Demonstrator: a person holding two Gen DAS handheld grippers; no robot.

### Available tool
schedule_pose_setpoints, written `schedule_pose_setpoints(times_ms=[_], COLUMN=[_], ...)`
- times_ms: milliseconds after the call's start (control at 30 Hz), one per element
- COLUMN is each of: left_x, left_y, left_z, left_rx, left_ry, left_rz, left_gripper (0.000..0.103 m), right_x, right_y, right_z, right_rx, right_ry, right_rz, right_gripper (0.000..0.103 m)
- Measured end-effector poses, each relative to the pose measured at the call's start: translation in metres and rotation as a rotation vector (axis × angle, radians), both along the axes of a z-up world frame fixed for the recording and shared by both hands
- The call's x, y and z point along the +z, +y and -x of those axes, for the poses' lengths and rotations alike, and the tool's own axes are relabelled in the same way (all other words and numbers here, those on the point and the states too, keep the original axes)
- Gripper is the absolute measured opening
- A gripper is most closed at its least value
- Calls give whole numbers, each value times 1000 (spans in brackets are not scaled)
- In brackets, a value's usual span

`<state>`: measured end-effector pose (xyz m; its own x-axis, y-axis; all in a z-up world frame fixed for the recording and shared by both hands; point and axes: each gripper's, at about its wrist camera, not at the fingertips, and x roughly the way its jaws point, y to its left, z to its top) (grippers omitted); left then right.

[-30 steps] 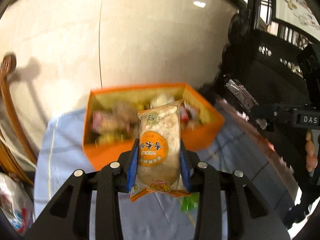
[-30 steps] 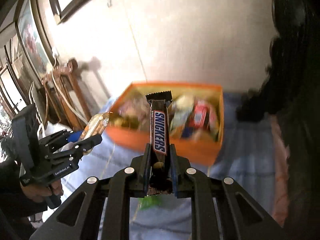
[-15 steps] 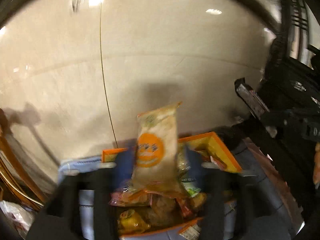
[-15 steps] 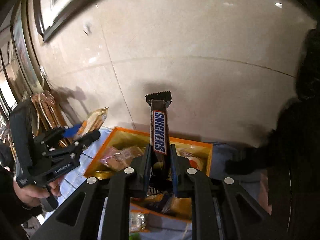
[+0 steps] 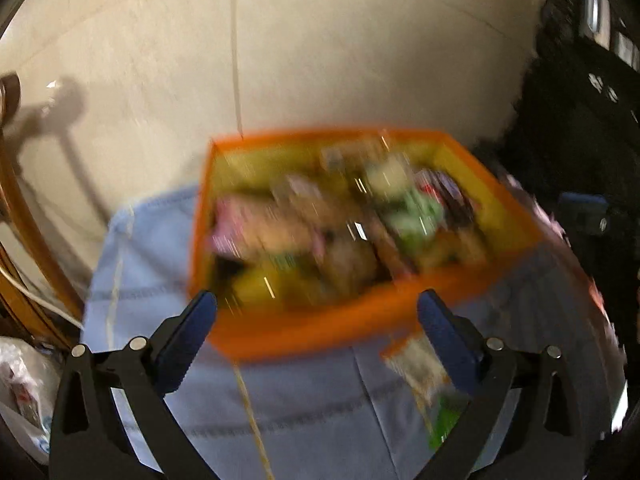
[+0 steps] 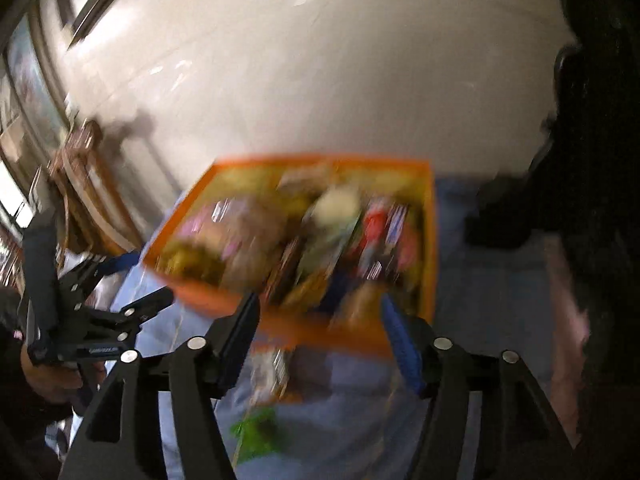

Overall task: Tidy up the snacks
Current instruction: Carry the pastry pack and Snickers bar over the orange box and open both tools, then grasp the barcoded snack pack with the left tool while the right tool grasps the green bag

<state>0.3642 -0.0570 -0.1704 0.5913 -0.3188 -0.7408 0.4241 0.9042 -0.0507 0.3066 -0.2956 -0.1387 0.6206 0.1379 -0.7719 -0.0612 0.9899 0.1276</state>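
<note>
- Both views are heavily smeared, so no wrapper can be read and single items are hard to tell apart.
- The left gripper is seen with its blue-padded fingers spread as wide as they go; nothing is held between them.
- The right gripper is seen with its jaws opening, about half apart; nothing is gripped, though blurred shapes show through the gap.
- Just beyond the fingers, loose snack packets are seen lying on the blue cloth, partly hidden by the right-hand finger of the left gripper; a green one is cut off by the right gripper's frame.
- The orange box is set on the cloth, farther on, and is filled with a jumble of snacks: pink, brown, green, yellow and red blurs.
- At the left edge of the right wrist view, a hand is partly seen around the left gripper's handle.
- A pale wall is seen behind the box.
</note>
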Motion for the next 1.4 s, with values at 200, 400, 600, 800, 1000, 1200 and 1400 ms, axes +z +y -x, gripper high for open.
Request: schedule_pose_setpoints(times_ms=[200,400,600,800,1000,1200,1400], left_x=[-56,-82,-98,-116,-120,-120,-115], left_y=[-8,-42,-82,-98,-71,-43,-56], left_z=[29,29,26,14,14,23,28], left_rx=[-11,-21,-59,-45,-30,-24,-69], left_ry=[86,116,110,118,72,62,46], left_rz=[-98,-92,-130,-149,-167,-158,-95], left_gripper=[99,99,99,99,86,85,85], right_x=[-86,-129,-139,-152,-151,-151,-150], right_y=[41,71,77,83,77,49,51], right_z=[56,77,66,50,60,74,64], right_rx=[106,167,171,204,220,165,153], right_ry=[153,192,171,193,205,207,193], right_rz=[27,53,91,97,99,63,78], right_gripper=[64,63,63,48,42,42,44])
